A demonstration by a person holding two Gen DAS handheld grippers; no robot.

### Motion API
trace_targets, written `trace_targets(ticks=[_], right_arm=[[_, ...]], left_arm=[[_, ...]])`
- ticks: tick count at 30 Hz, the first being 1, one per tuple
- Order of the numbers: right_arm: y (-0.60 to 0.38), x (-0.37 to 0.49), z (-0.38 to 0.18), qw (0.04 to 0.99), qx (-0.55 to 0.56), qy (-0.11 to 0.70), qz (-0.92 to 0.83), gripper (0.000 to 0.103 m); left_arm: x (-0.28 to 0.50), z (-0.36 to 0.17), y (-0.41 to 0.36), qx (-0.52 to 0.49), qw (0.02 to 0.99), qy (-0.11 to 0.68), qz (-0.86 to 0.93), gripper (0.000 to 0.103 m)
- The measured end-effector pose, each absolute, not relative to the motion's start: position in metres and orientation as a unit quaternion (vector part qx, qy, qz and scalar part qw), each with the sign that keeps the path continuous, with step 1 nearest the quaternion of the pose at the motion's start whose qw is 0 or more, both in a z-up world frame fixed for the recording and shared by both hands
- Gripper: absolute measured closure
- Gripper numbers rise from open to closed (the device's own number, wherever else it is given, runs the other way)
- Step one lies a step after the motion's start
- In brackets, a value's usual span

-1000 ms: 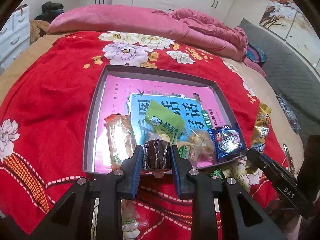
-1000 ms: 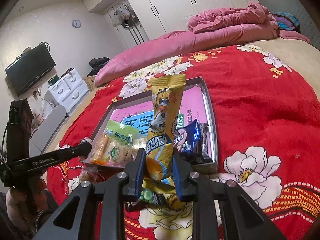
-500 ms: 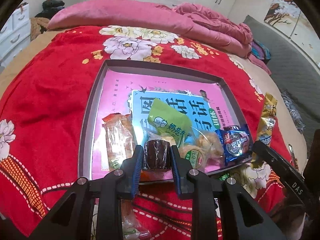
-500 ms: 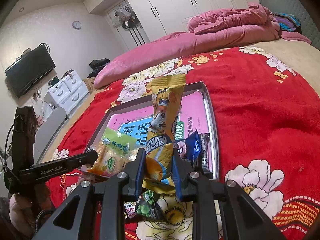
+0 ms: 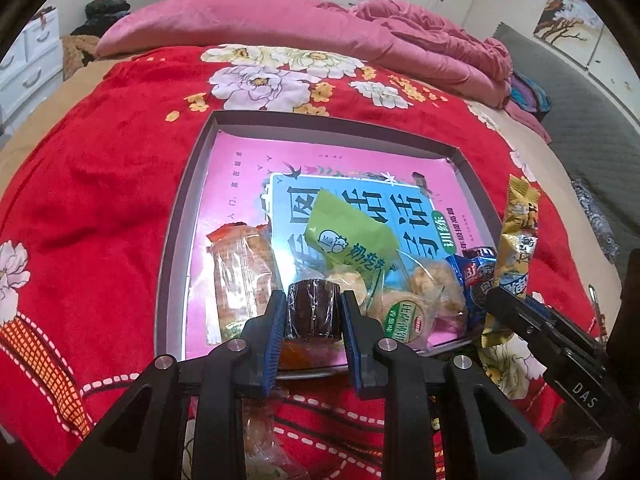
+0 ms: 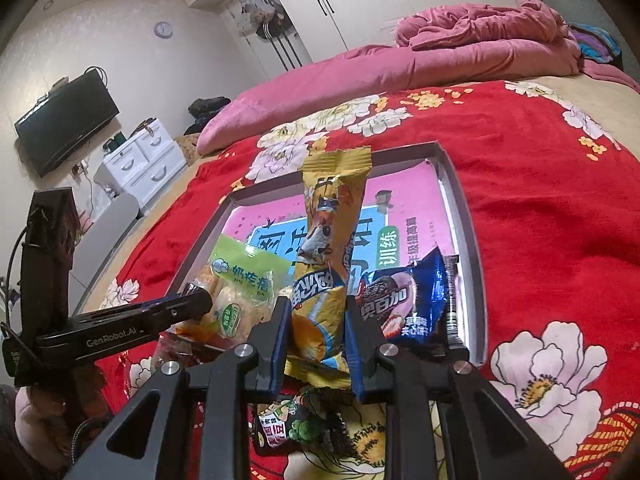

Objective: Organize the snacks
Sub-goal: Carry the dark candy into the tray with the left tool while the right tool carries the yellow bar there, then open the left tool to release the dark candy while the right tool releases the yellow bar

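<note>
A grey tray (image 5: 182, 216) with a pink and blue liner lies on the red flowered bedspread (image 5: 100, 168). My left gripper (image 5: 313, 314) is shut on a dark brown wrapped cake (image 5: 314, 312), held over the tray's near edge. My right gripper (image 6: 316, 328) is shut on a tall yellow snack packet (image 6: 328, 240), upright over the tray's near right corner; it also shows in the left wrist view (image 5: 516, 236). In the tray lie a green packet (image 5: 348, 236), an orange-ended biscuit packet (image 5: 240, 276), clear-wrapped pastries (image 5: 416, 300) and a blue packet (image 6: 404, 304).
A dark green snack packet (image 6: 296, 428) lies on the bedspread under my right gripper. Another clear packet (image 5: 260, 440) lies under my left gripper. A pink quilt (image 5: 280, 20) is piled at the bed's far end. White drawers (image 6: 140, 164) and a TV (image 6: 64, 120) stand left.
Both grippers have moved forward toward the tray, each still holding its snack. The yellow packet now stands closer to the tray's right edge.
</note>
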State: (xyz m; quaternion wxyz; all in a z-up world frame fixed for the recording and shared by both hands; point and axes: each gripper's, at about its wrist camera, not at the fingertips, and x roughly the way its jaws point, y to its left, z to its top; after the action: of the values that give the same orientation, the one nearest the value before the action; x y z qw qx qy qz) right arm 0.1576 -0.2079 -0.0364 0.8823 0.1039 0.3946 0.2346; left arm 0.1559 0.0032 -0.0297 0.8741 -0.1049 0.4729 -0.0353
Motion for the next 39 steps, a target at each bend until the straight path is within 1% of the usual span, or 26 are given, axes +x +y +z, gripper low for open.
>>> trace_targets(ticks=[17, 31, 39], right_arm=[[-0.203, 0.163, -0.041, 0.884, 0.092, 0.401, 0.221, 0.076], [-0.211, 0.161, -0.038, 0.886, 0.102, 0.396, 0.217, 0.076], [-0.214, 0.157, -0.034, 0.89, 0.103, 0.388, 0.217, 0.073]], left_arm=[[0.16, -0.033, 0.002, -0.107, 0.872, 0.476, -0.033, 0.075], [0.159, -0.032, 0.0, -0.107, 0.873, 0.475, -0.037, 0.075], [0.157, -0.027, -0.002, -0.105, 0.875, 0.47, -0.039, 0.075]])
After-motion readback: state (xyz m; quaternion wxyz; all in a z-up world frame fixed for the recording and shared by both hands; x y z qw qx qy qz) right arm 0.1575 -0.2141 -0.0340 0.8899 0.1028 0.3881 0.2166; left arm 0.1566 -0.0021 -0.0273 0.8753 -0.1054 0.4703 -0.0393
